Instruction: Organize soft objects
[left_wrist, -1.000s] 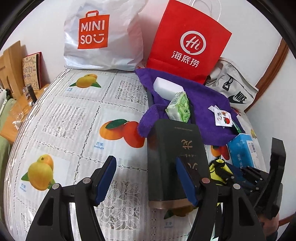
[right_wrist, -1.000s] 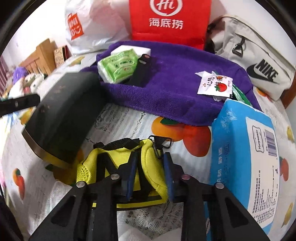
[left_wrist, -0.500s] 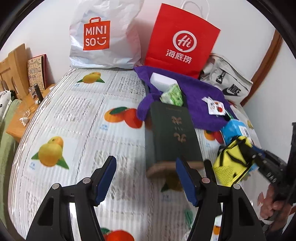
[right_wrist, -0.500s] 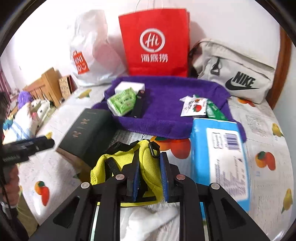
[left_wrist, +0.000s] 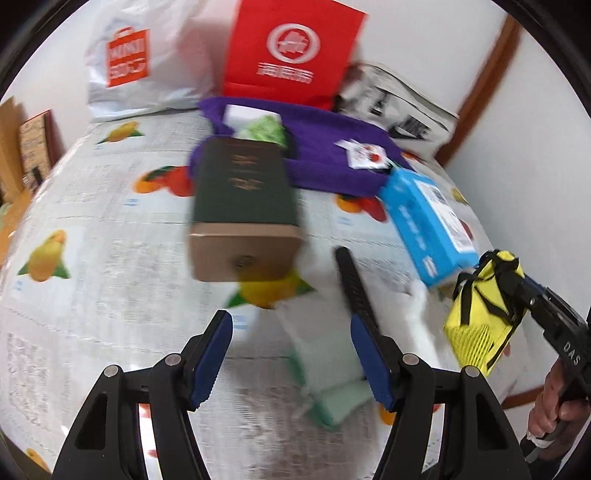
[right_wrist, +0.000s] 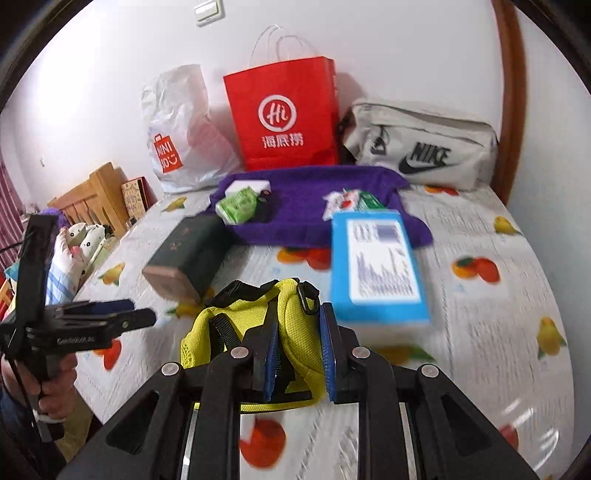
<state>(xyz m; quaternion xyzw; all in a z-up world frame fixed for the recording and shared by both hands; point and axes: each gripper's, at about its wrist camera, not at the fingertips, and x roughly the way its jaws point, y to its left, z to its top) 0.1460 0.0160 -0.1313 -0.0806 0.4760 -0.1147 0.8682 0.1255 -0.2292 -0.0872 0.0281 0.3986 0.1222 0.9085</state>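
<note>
My right gripper (right_wrist: 299, 350) is shut on a yellow mesh pouch (right_wrist: 236, 325) with black straps and holds it above the bed; the pouch also shows in the left wrist view (left_wrist: 484, 314). My left gripper (left_wrist: 291, 354) is open and empty, low over the bedspread near a pale green and white cloth (left_wrist: 325, 373). A purple towel (right_wrist: 310, 199) lies at the back with a green tissue pack (right_wrist: 238, 205), a white box (right_wrist: 245, 186) and small sachets (right_wrist: 341, 201) on it.
A dark green box (left_wrist: 242, 199) and a blue tissue pack (right_wrist: 373, 258) lie mid-bed. A red paper bag (right_wrist: 284, 114), a white Miniso bag (right_wrist: 177, 136) and a grey Nike bag (right_wrist: 421, 147) stand against the wall. A wooden headboard (right_wrist: 88, 195) is at left.
Both grippers have pulled back and up from the bed. The right one lifted the yellow pouch off the bedspread. The left stayed open.
</note>
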